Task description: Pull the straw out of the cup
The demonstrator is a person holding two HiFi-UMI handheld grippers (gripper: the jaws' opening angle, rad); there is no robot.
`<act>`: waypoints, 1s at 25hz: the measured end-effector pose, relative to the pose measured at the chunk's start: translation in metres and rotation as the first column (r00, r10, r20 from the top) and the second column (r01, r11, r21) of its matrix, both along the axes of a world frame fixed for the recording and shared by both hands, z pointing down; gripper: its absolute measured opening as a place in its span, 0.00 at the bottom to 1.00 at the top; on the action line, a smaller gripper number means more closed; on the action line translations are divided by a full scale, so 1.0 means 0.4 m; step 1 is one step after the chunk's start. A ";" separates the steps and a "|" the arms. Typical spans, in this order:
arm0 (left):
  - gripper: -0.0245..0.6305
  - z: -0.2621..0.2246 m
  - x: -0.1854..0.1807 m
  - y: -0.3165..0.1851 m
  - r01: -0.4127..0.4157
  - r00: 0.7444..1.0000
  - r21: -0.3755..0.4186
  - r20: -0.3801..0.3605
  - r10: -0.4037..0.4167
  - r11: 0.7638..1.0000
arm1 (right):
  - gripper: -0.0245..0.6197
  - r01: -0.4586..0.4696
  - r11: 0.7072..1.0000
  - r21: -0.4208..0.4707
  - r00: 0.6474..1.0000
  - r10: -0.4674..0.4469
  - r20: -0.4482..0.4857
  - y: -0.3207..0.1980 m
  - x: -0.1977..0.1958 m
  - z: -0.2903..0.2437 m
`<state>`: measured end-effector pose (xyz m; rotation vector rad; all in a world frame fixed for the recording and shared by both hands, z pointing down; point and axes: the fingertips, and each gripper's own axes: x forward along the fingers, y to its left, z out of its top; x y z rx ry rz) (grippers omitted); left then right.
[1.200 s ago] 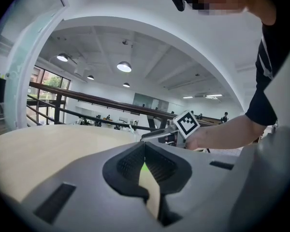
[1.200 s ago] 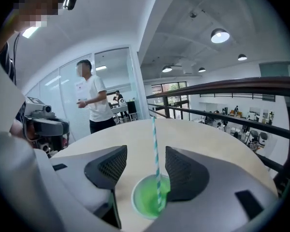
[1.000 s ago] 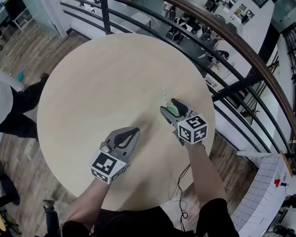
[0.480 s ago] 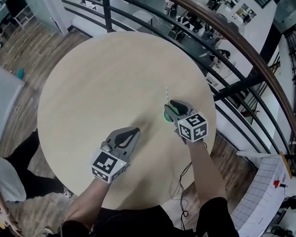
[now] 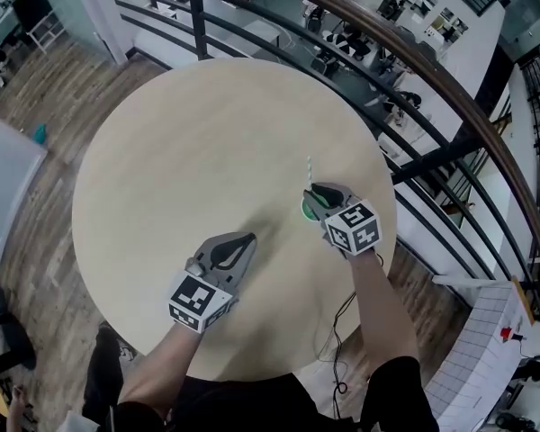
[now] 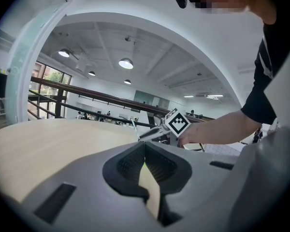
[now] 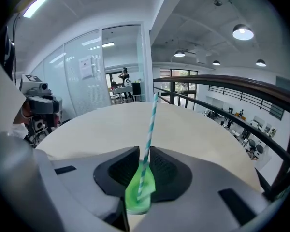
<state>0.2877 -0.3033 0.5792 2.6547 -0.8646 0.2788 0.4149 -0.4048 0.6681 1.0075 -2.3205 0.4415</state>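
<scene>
Near the right edge of the round pale desk [image 5: 180,151] stands a small green cup [image 5: 307,211] with a striped straw [image 5: 309,171] rising out of it, tilted slightly; the right tongs [image 5: 315,190] reach over the cup from the person's side. Seen from the right gripper view, the straw [image 7: 150,129] runs up through the narrow slot between the two jaws of the right tongs [image 7: 144,151], with the cup [image 7: 137,192] showing below; the jaws have just been closing around the straw; it lies against one pad while a thin gap shows on the other side, so they are not yet pinching it. Toward the desk's near edge and well apart from the cup, the left tongs [image 5: 246,239] lie low over the wood; in the left gripper view their tips [image 6: 145,146] are pressed together with nothing between them, and the right gripper's marker cube [image 6: 177,123] shows beyond. Behind the desk curves a dark railing [image 5: 414,52].
</scene>
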 end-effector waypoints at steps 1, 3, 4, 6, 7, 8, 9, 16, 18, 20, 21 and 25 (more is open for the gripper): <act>0.05 0.002 -0.003 0.002 0.002 1.000 -0.001 0.001 -0.002 1.000 | 0.15 -0.001 1.000 0.002 1.000 0.001 0.001 0.002 -0.001 -0.001; 0.05 0.006 -0.008 0.009 -0.003 1.000 -0.003 -0.002 0.003 1.000 | 0.12 -0.007 1.000 0.003 1.000 0.007 0.004 0.004 -0.003 -0.003; 0.05 0.006 -0.010 0.013 -0.008 1.000 -0.003 -0.004 0.008 1.000 | 0.11 -0.010 1.000 0.004 1.000 0.010 0.004 0.005 -0.003 -0.004; 0.05 0.003 -0.014 0.021 -0.013 1.000 -0.001 -0.003 0.013 1.000 | 0.11 -0.015 1.000 0.005 1.000 0.015 0.007 0.008 -0.003 -0.010; 0.05 0.000 -0.016 0.024 -0.013 1.000 0.000 0.000 0.013 1.000 | 0.10 -0.019 1.000 0.007 1.000 0.019 0.010 0.008 -0.003 -0.014; 0.05 -0.002 -0.019 0.026 -0.013 1.000 0.000 0.003 0.013 1.000 | 0.10 -0.023 1.000 0.010 1.000 0.023 0.015 0.008 -0.001 -0.018; 0.05 -0.005 -0.022 0.029 -0.014 1.000 0.000 0.007 0.014 1.000 | 0.10 -0.029 1.000 0.013 0.999 0.029 0.021 0.009 0.000 -0.023; 0.05 -0.037 -0.053 0.047 -0.014 0.999 0.004 0.044 0.014 1.000 | 0.10 -0.081 0.996 0.045 0.994 0.077 0.083 0.020 0.020 -0.071; 0.05 -0.053 -0.055 0.053 -0.018 0.999 0.007 0.048 0.017 1.000 | 0.10 -0.092 0.994 0.058 0.991 0.086 0.101 0.030 0.024 -0.092; 0.05 -0.075 -0.052 0.063 -0.026 0.999 0.010 0.048 0.025 1.000 | 0.10 -0.105 0.992 0.072 0.988 0.096 0.123 0.044 0.030 -0.122; 0.05 -0.088 -0.051 0.068 -0.031 0.998 0.012 0.048 0.030 0.999 | 0.10 -0.113 0.990 0.080 0.985 0.101 0.137 0.050 0.032 -0.142; 0.05 -0.138 -0.054 0.088 -0.056 0.997 0.025 0.049 0.054 0.998 | 0.10 -0.141 0.983 0.120 0.975 0.116 0.190 0.077 0.027 -0.228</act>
